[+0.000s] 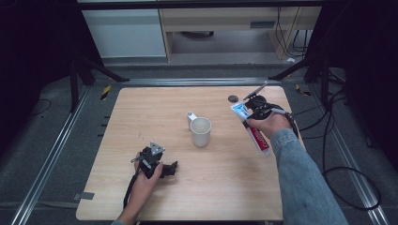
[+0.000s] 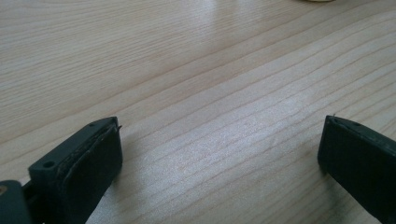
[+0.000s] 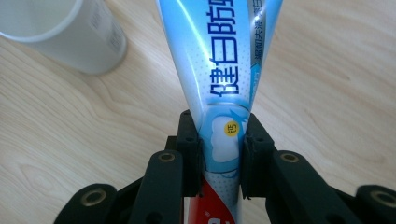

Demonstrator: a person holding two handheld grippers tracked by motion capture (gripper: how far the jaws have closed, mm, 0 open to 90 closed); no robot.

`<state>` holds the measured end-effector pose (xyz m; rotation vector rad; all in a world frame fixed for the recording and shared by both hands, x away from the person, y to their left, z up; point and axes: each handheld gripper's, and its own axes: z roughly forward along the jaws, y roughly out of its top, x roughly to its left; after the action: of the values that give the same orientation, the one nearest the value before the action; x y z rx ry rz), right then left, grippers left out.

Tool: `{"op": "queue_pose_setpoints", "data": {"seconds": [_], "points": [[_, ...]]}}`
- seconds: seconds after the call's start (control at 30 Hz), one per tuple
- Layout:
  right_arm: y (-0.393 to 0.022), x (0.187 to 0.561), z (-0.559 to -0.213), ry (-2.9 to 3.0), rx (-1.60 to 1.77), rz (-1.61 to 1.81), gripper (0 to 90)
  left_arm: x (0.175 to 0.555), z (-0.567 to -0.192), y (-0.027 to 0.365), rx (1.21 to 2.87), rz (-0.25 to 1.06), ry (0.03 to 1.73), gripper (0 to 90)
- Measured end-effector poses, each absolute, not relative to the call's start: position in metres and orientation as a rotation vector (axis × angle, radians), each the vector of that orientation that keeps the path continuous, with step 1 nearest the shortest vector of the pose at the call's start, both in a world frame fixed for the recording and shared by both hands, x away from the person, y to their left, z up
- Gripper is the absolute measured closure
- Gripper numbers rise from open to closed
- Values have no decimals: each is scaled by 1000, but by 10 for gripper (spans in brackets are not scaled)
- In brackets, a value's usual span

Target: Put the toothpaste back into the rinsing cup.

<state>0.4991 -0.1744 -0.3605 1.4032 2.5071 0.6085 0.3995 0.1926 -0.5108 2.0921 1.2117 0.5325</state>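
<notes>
White mug [image 1: 201, 131] at frame centre, inside unclear, right gripper [image 3: 222, 154] clamped on toothpaste tube [image 3: 219, 70], left gripper [image 2: 219, 154] jaws spread wide over bare table [image 2: 196, 70]

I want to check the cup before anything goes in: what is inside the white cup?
In the high view, the white cup stands upright on the table, and the visible part of its inside looks pale and empty. Its bottom cannot be seen because the near wall covers it.

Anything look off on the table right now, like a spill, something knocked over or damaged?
Nothing stands out. The white cup stands upright on the table with no spill around it. The right gripper is clamped squarely on the toothpaste tube, which looks intact. The left gripper rests open on bare wood. A small dark disc lies near the far edge.
</notes>
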Motion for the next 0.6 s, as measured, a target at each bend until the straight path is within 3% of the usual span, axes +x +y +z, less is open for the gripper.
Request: {"op": "queue_pose_setpoints", "data": {"seconds": [0.6], "points": [[-156,498,-331,2403,1319,852,733,400,-511,192,2092,532,1213,0]]}}
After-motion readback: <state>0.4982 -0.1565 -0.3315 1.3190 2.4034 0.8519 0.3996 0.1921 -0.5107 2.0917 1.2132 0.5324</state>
